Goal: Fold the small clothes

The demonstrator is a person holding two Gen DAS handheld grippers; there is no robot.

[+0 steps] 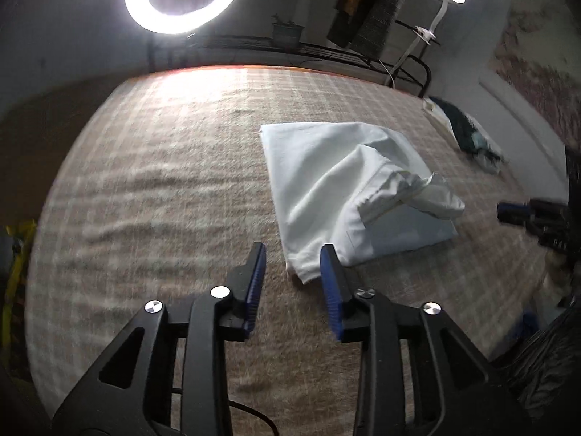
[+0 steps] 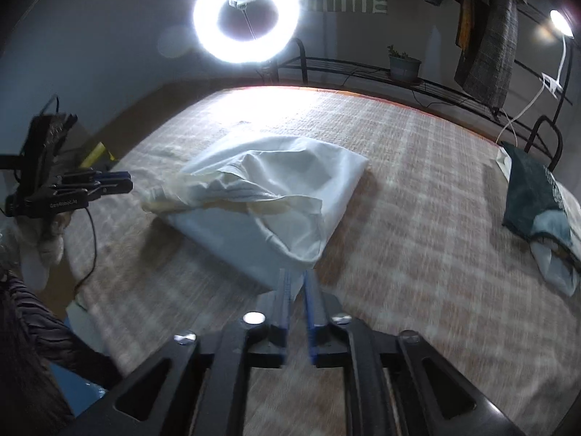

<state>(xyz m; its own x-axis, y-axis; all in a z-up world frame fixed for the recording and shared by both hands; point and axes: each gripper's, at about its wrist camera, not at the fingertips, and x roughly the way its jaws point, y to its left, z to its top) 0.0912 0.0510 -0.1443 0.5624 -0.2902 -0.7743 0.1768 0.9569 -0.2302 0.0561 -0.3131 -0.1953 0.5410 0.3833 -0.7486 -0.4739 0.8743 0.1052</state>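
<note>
A white garment (image 1: pixel 326 181) lies partly folded on the plaid bed cover (image 1: pixel 163 181), its top layer rumpled and lifted toward the right. My left gripper (image 1: pixel 292 254) hovers at its near corner, jaws apart, and the pads do not press the cloth. In the right wrist view the same white garment (image 2: pixel 276 189) lies ahead. My right gripper (image 2: pixel 297 279) stands at its near corner with a narrow gap between the blue pads; the cloth tip lies at that gap, not pinched. Each view shows the other gripper at its edge: the right gripper (image 1: pixel 508 210) and the left gripper (image 2: pixel 123 181).
A dark garment pile (image 2: pixel 533 189) lies on the plaid cover (image 2: pixel 417 200) at the far right, also in the left wrist view as a dark pile (image 1: pixel 464 130). Behind the bed stand a ring light (image 2: pixel 205 21), a black metal rack (image 2: pixel 363 65) and a potted plant (image 2: pixel 405 63). A person's sleeve (image 2: pixel 29 327) is at lower left.
</note>
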